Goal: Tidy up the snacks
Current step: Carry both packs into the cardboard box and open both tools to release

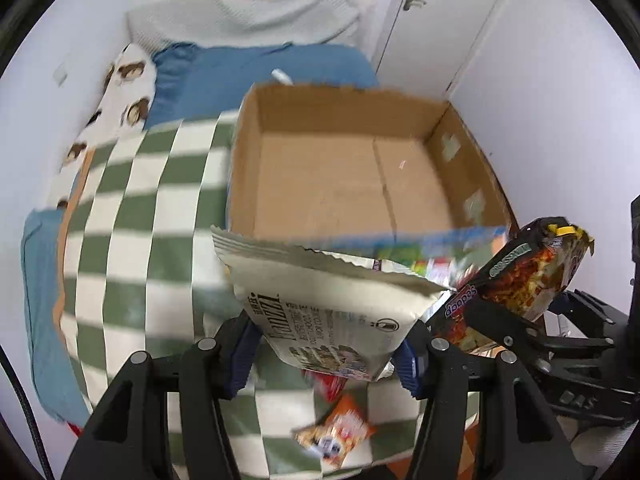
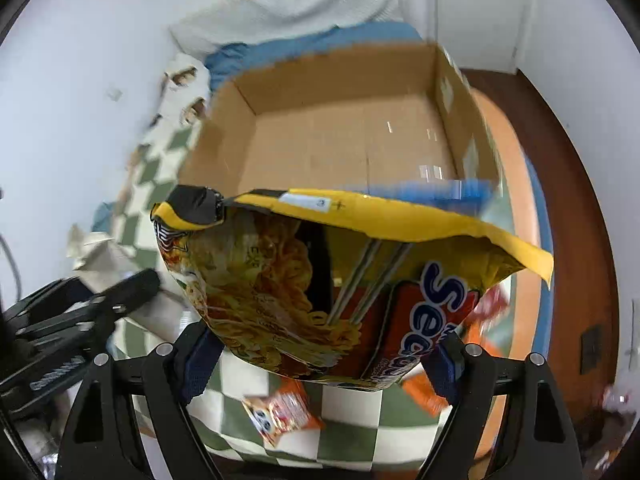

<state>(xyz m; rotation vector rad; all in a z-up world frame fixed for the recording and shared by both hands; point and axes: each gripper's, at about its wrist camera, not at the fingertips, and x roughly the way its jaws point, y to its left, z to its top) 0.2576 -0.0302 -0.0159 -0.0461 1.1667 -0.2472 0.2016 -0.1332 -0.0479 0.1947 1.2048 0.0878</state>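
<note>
Here both grippers, left gripper (image 1: 326, 354) and right gripper (image 2: 320, 364), tilt steeply downward, gripping packets.

White walls (image 1: 560, 80), white door (image 1: 440, 20) in corner. Bed with green-white checked blanket (image 1: 132, 208), blue sheet (image 1: 248, 68), white pillow (image 1: 248, 12). Brown floor (image 2: 576, 208).
</note>
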